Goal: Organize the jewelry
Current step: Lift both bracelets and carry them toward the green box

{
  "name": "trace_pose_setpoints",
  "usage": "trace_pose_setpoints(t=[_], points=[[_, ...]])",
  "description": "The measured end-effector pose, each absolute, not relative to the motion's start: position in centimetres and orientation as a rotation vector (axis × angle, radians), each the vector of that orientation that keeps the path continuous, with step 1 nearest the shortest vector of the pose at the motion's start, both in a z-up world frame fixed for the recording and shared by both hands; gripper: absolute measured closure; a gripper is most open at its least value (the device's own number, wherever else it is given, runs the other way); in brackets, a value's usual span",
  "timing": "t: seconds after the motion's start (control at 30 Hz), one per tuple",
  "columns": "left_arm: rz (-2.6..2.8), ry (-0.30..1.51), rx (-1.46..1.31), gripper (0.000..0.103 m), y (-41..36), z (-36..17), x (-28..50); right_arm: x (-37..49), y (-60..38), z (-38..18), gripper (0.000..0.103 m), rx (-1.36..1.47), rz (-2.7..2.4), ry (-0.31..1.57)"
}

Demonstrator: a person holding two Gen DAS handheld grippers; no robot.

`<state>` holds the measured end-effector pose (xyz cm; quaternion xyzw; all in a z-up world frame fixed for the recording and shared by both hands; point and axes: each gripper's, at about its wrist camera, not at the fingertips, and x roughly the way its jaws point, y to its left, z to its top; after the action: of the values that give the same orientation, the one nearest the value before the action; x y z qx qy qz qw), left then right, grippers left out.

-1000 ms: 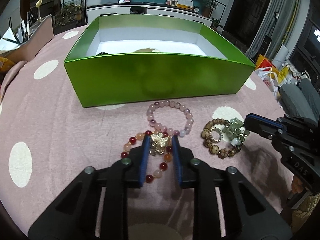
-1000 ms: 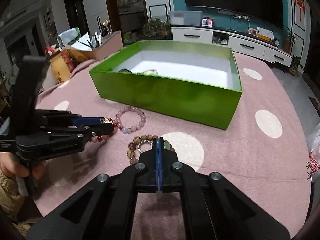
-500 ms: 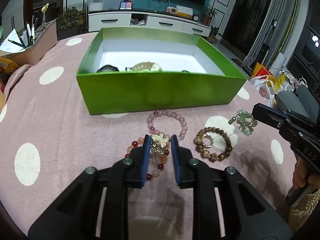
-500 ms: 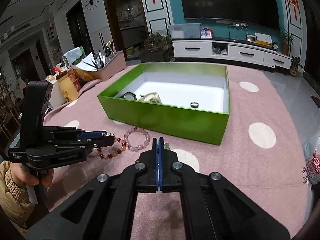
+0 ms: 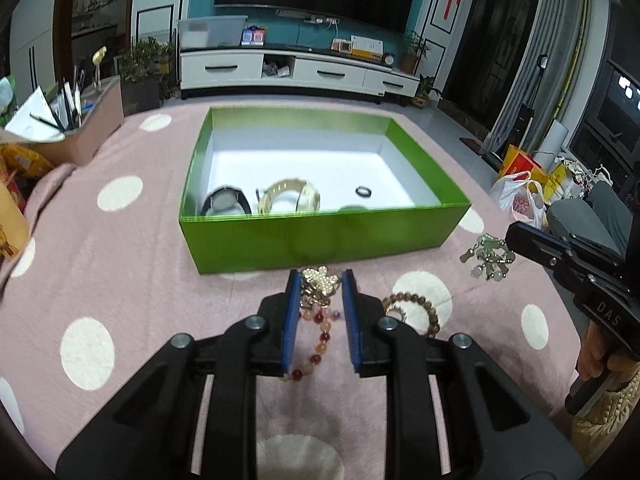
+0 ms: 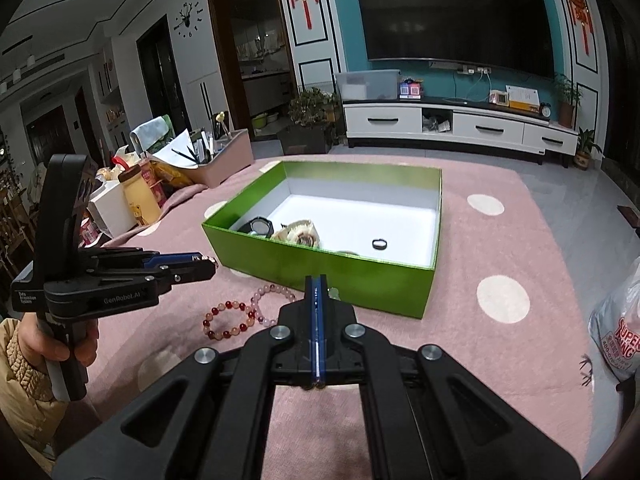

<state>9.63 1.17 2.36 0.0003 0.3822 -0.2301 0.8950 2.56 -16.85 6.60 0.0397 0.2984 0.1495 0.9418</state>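
My left gripper (image 5: 320,276) is shut on a gold ornament (image 5: 318,282) and holds it above the table, short of the green box (image 5: 320,240). The red bead bracelet (image 6: 230,320) lies on the cloth beneath it, beside a pink bead bracelet (image 6: 276,300). My right gripper (image 6: 316,280) is shut on a jade-green charm cluster (image 5: 488,260), which dangles from its tip in the air. A wooden bead bracelet (image 5: 412,312) lies on the cloth. Inside the box are a black watch (image 5: 224,200), a gold watch (image 5: 290,196) and a small black ring (image 5: 363,191).
The pink tablecloth (image 5: 120,280) has white dots. A pink holder with pens and papers (image 5: 80,136) stands at the far left, with a yellow bottle (image 6: 140,196) near it. A white plastic bag (image 6: 616,332) sits past the table's right edge.
Both grippers have risen. The gold ornament came up off the red bracelet, and the jade charm cluster came up off the wooden bracelet. More of the box's inside shows.
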Motion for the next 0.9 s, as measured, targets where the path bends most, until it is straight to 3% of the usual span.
trace_pose_setpoints(t=[0.9], points=[[-0.531,0.699,0.017,0.082,-3.5,9.7,15.7,7.4,-18.6,11.0,0.103,0.046,0.252,0.511]])
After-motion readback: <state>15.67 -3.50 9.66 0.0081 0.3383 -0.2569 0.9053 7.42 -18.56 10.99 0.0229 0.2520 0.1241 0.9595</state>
